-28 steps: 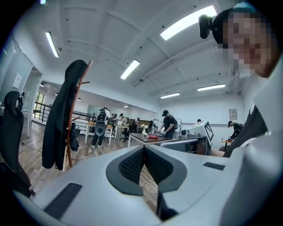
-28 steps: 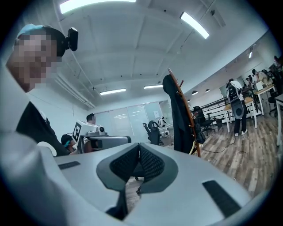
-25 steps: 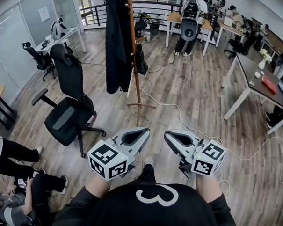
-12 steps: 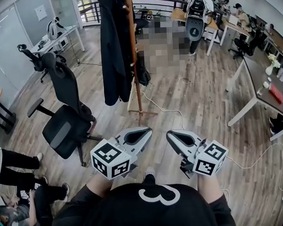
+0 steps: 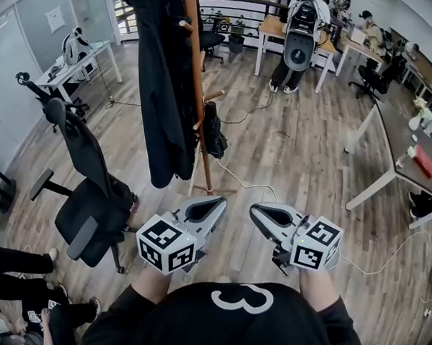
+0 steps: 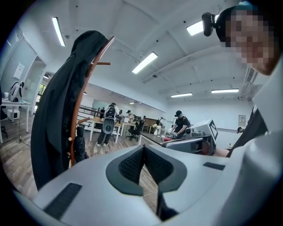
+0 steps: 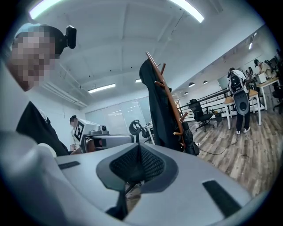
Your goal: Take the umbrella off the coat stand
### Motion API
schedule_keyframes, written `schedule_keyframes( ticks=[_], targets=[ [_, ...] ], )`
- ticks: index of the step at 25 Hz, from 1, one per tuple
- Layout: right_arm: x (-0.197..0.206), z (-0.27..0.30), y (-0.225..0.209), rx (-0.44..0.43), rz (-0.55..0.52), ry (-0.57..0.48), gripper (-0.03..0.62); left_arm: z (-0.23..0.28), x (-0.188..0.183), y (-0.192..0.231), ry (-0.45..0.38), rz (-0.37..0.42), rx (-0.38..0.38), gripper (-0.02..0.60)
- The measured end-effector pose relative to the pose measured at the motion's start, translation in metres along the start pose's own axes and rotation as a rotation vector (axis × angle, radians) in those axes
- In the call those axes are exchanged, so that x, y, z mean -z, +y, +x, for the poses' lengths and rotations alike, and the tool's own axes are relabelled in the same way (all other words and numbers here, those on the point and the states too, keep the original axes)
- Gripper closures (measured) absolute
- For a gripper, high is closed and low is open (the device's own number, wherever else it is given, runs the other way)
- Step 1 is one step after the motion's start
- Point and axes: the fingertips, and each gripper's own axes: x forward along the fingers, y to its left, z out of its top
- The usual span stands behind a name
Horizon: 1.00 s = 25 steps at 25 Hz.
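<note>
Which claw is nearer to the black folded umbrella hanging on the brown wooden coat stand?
Left. The left claw sits short of the umbrella, nearly in line with it; the right claw is farther off to its right.

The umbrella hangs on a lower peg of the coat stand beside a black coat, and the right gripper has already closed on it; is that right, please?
Not quite. The umbrella does hang on a lower peg of the coat stand beside the black coat, but the right gripper is shut on nothing: the right gripper view shows its jaws together, the stand well ahead.
</note>
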Motion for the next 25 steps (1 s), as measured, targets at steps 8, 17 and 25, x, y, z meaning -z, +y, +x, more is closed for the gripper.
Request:
schedule_keyframes(
  ticks=[8,17,25],
  targets=[
    [-0.016,0.037,-0.043,0.007,-0.024,-0.003,0.568,0.029,-0.01,0.047,-0.011,0.004,-0.006,0.566],
    [-0.023,0.046,-0.066,0.004,-0.002,-0.036,0.568,0.039,-0.015,0.067,-0.016,0.0,-0.039,0.565],
    [-0.034,0.059,-0.091,-0.042,0.01,-0.057,0.568,0.053,-0.017,0.089,-0.009,-0.017,-0.091,0.565]
  ],
)
